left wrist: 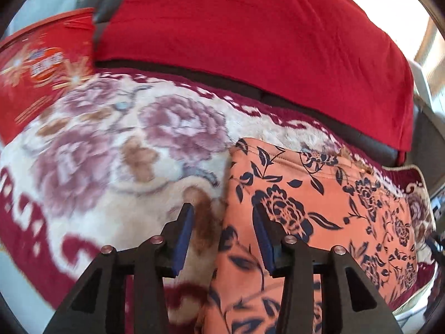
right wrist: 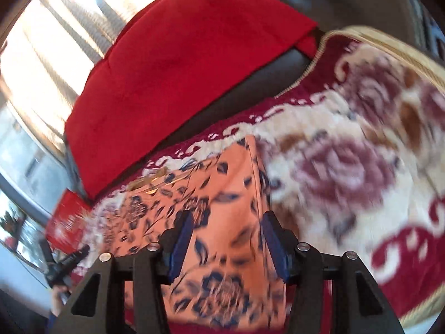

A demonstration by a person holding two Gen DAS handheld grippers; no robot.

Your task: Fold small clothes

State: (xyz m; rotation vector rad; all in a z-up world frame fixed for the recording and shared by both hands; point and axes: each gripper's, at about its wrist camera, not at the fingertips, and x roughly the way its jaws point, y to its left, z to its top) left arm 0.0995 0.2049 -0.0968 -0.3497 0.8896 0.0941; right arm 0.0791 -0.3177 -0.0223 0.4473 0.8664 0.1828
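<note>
The orange floral garment (left wrist: 319, 211) lies flat on the plush floral blanket (left wrist: 116, 150), where we hover the left gripper (left wrist: 222, 217) and right gripper (right wrist: 226, 225), jaws wide apart and empty, presumably to seize opposite edges for folding.

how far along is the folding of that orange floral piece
Done: the garment lies flat on the blanket, as a long neat strip that may already be folded once. In hand: nothing; the left gripper and right gripper are both open over it. Left: gripping an end and folding it.
</note>
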